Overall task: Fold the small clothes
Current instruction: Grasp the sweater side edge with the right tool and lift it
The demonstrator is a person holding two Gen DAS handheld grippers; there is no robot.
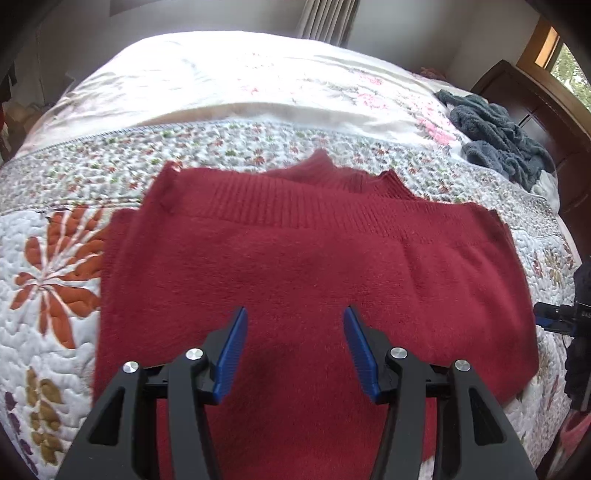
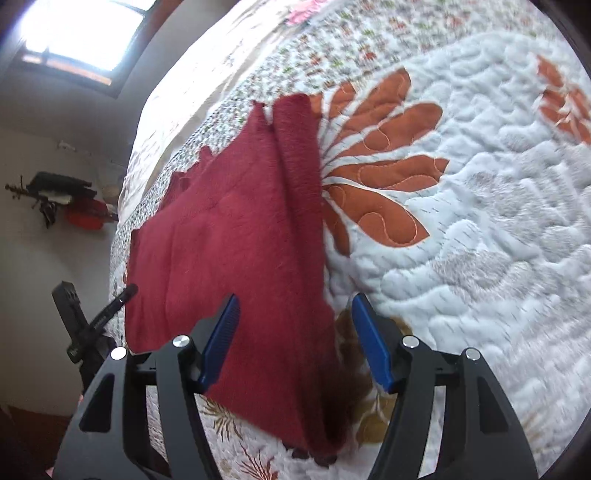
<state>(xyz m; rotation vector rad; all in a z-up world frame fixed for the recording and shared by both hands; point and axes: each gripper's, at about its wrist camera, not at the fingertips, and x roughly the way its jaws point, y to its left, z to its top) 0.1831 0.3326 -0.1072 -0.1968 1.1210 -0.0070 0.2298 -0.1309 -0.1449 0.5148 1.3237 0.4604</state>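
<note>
— Where's the garment?
— My red sweater point(image 1: 295, 266) lies folded on the floral quilt point(image 1: 55, 258), filling mid-frame.
— Claws?
— My left gripper point(image 1: 293, 350) spreads wide above it, empty; my right gripper point(image 2: 293, 343) gapes wide over its right edge.

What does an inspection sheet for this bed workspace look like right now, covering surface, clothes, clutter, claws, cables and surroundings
Surface: floral quilt over the bed.
Job's things: red sweater lying partly folded on the quilt, ribbed hem on top.
Clutter: grey fuzzy garment bunched at the far corner.
Grippers: left claw open above the sweater; right claw open over the sweater's edge; neither grips anything.
Cables: nothing seen.
Surroundings: wooden headboard, curtain, window.
</note>
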